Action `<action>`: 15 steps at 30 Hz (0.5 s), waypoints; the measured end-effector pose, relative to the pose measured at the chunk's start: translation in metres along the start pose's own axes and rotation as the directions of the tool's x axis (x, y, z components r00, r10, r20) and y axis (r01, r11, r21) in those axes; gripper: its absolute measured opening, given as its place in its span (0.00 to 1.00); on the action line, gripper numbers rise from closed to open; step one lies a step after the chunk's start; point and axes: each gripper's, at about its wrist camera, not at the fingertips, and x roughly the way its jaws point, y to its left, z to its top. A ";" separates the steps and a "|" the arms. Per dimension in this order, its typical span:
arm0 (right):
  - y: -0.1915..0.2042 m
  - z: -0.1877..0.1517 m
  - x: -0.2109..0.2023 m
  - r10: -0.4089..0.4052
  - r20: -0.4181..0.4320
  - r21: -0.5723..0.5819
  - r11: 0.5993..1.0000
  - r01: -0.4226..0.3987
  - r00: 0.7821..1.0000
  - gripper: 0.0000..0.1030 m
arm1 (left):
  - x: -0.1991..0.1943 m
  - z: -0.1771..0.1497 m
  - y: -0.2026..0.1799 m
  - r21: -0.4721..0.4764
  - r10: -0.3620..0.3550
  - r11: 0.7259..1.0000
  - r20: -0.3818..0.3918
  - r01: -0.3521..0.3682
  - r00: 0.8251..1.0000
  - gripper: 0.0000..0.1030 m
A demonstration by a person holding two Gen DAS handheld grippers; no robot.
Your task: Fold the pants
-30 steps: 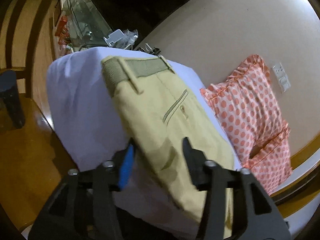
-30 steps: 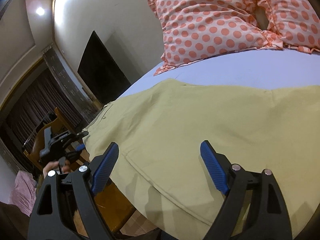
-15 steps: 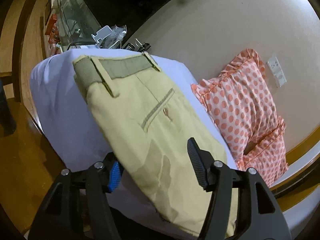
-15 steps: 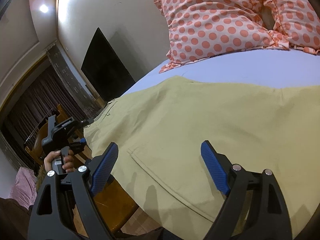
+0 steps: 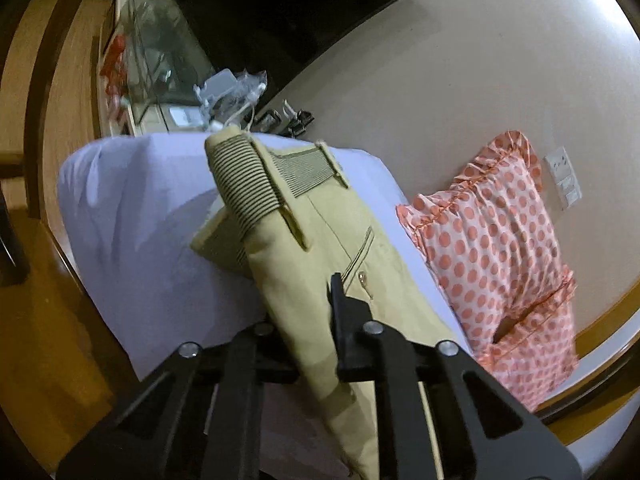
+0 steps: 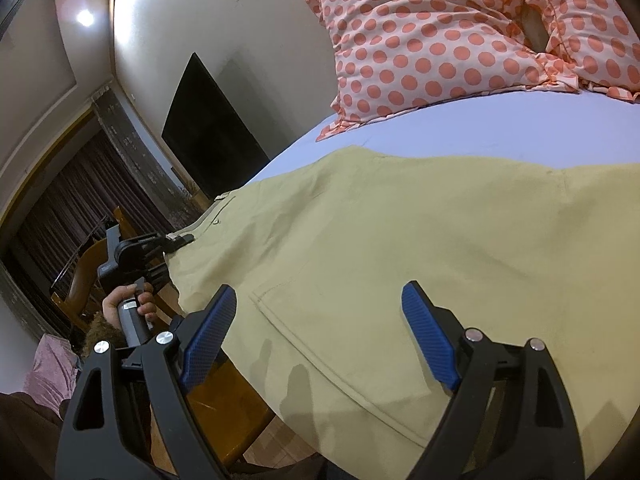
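My left gripper (image 5: 316, 320) is clenched on the khaki pants (image 5: 320, 248): the cloth runs straight down between my two fingers, and the jaws stand close together with the fabric pinched in the gap. Ahead of those fingers the ribbed elastic waistband (image 5: 248, 188) is lifted and curled over toward me, belt loops and a buttoned back pocket (image 5: 360, 256) just past the right fingertip. The rest of the pants lie on the lavender bed sheet (image 5: 132, 216), which spreads to the left of and beyond my left fingers.

My right gripper (image 6: 320, 320) is released, jaws wide apart, blue pads (image 6: 208, 336) on either side of flat khaki cloth (image 6: 400, 248); I cannot tell whether the tips touch it. A stitched seam crosses between these fingers. Off beyond the left pad of this gripper I see my other hand (image 6: 128, 304) on the left gripper's handle, at the pants' far edge.

A polka-dot pillow (image 6: 440, 40) sits on the sheet well ahead of my right fingers, apart from the pants. A dark screen (image 6: 208, 132) hangs on the wall ahead and to the left.
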 end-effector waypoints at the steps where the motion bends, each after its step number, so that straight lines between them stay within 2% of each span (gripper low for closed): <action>1: -0.002 0.001 -0.004 -0.005 0.011 0.001 1.000 0.005 1.000 0.84 | -0.004 -0.001 -0.013 0.056 0.021 0.998 0.019 -0.022 1.000 0.08; 4: -0.010 0.006 -0.021 -0.026 0.060 0.010 1.000 0.025 0.998 0.84 | -0.017 -0.001 -0.052 0.182 0.009 0.983 0.048 -0.017 0.999 0.07; 6: -0.017 0.010 -0.036 -0.050 0.102 0.025 0.999 0.048 0.994 0.85 | -0.024 -0.007 -0.101 0.310 -0.034 0.950 0.042 0.019 0.999 0.07; 7: -0.024 0.013 -0.048 -0.069 0.134 0.041 0.997 0.064 0.989 0.85 | -0.026 -0.013 -0.127 0.376 -0.059 0.926 0.031 0.043 0.998 0.07; 9: -0.039 0.019 -0.073 -0.123 0.199 0.084 0.991 0.108 0.972 0.85 | -0.027 -0.038 -0.189 0.531 -0.122 0.840 -0.016 0.111 0.992 0.07; 10: -0.045 0.021 -0.084 -0.149 0.226 0.107 0.986 0.128 0.963 0.85 | -0.027 -0.061 -0.225 0.614 -0.166 0.771 -0.064 0.170 0.984 0.07; 11: -0.054 0.022 -0.098 -0.178 0.258 0.137 0.980 0.146 0.950 0.85 | -0.027 -0.078 -0.246 0.657 -0.193 0.723 -0.103 0.213 0.976 0.07; 12: -0.061 0.022 -0.109 -0.200 0.280 0.163 0.974 0.158 0.939 0.85 | -0.026 -0.105 -0.272 0.708 -0.227 0.649 -0.169 0.279 0.959 0.07; 13: -0.071 0.023 -0.126 -0.235 0.310 0.207 0.962 0.176 0.921 0.85 | -0.024 -0.124 -0.288 0.732 -0.245 0.599 -0.217 0.323 0.945 0.07; 14: -0.080 0.023 -0.138 -0.263 0.329 0.242 0.952 0.188 0.907 0.85 | -0.020 -0.162 -0.310 0.764 -0.258 0.509 -0.304 0.396 0.917 0.07; 15: -0.089 0.021 -0.150 -0.291 0.345 0.280 0.939 0.198 0.892 0.85 | -0.017 -0.188 -0.320 0.775 -0.256 0.454 -0.359 0.440 0.897 0.07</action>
